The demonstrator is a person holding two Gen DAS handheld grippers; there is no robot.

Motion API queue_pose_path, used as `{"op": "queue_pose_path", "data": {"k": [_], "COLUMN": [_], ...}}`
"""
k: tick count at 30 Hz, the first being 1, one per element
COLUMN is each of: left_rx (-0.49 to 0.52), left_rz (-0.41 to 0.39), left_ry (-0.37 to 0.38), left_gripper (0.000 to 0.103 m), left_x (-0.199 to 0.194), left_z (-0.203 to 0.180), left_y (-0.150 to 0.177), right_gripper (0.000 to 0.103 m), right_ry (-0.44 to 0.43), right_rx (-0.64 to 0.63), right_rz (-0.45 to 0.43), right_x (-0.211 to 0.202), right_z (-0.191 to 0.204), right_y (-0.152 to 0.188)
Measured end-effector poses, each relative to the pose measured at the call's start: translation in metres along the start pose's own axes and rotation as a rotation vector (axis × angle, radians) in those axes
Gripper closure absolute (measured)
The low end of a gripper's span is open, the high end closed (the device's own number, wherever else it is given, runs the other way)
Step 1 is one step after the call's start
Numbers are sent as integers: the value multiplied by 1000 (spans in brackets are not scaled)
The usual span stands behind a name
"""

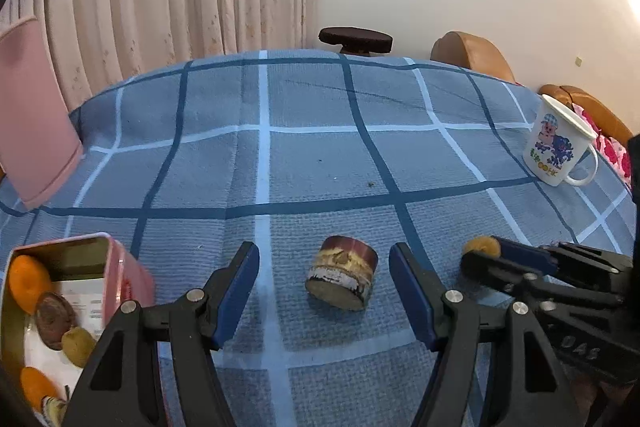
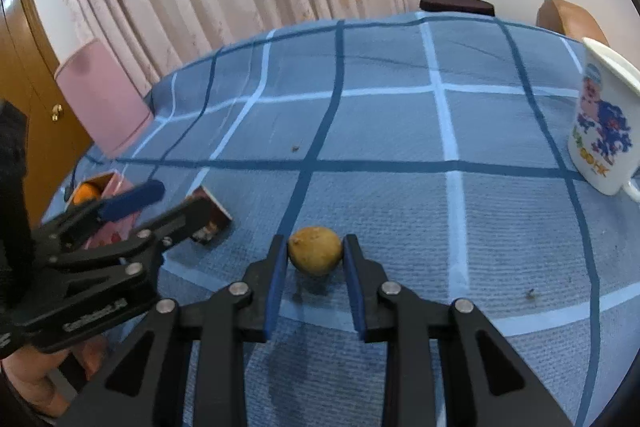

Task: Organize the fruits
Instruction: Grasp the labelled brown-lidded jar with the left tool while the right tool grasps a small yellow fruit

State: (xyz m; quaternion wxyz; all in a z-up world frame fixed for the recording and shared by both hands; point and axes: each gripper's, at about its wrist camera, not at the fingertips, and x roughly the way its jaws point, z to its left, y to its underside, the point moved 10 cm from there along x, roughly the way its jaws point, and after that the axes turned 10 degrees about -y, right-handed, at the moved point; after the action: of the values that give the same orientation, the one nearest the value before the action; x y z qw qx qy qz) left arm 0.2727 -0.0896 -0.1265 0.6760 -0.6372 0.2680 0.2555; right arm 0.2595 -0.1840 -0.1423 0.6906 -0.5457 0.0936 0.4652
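Right gripper (image 2: 315, 251) pinching yellow-brown fruit (image 2: 315, 250) on checked blue cloth (image 2: 384, 131); left gripper (image 1: 325, 259) gaping wide around brown cylinder (image 1: 342, 277), pink tin (image 1: 120, 267) sitting beside

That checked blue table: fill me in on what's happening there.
A person is sorting fruit with a tool in each hand. The right tool is shut on a small yellow-brown fruit resting on the blue checked cloth. The left tool stands open around a short round patterned piece, not yet gripping it. A pink tin at the left already holds oranges and other fruit.
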Motion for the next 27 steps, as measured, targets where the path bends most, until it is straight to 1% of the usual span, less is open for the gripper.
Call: {"op": "queue_pose_path", "data": {"k": [4,5,6,7,8,11,13,14,18,22,25,27], "left_rx": [-7,-4,-2,1,3,-15,-22,-24,-42,-38,-40,-36], "left_rz": [20,27,32,41,55,78,81,83,89,83,59,26], "left_ry": [41,48,55,65,71,91,111,118,149,158,150,139], "left_gripper": [34,36,44,48,51,51,56,61,62,62,62,62], "left_x": [5,6,7,8,11,14,14,15,14,12,7,-1], "left_z": [-5,-7,-8,-9,-11,-10,-11,-11,-10,-8,-6,-3], "left_y": [0,0,1,2,3,5,5,6,7,7,5,3], "right_gripper": [72,72,72,72,72,72,72,72,72,72,72,72], "right_ry": [12,12,10,6,2,-4,0,8,5,-1,13,17], "right_rx": [-13,-13,-10,-6,1,8,-8,-19,-9,8,5,-13], "right_rz": [-20,-20,-21,-22,-25,-22,-29,-32,-37,-42,-53,-71], "right_x": [-2,-2,-2,-2,-3,-3,-5,-5,-6,-7,-9,-12], "right_z": [3,3,2,2,1,-1,2,3,2,-1,-1,2], "right_y": [-3,-4,-4,-5,-5,-4,-5,-5,-5,-6,-6,-8]}}
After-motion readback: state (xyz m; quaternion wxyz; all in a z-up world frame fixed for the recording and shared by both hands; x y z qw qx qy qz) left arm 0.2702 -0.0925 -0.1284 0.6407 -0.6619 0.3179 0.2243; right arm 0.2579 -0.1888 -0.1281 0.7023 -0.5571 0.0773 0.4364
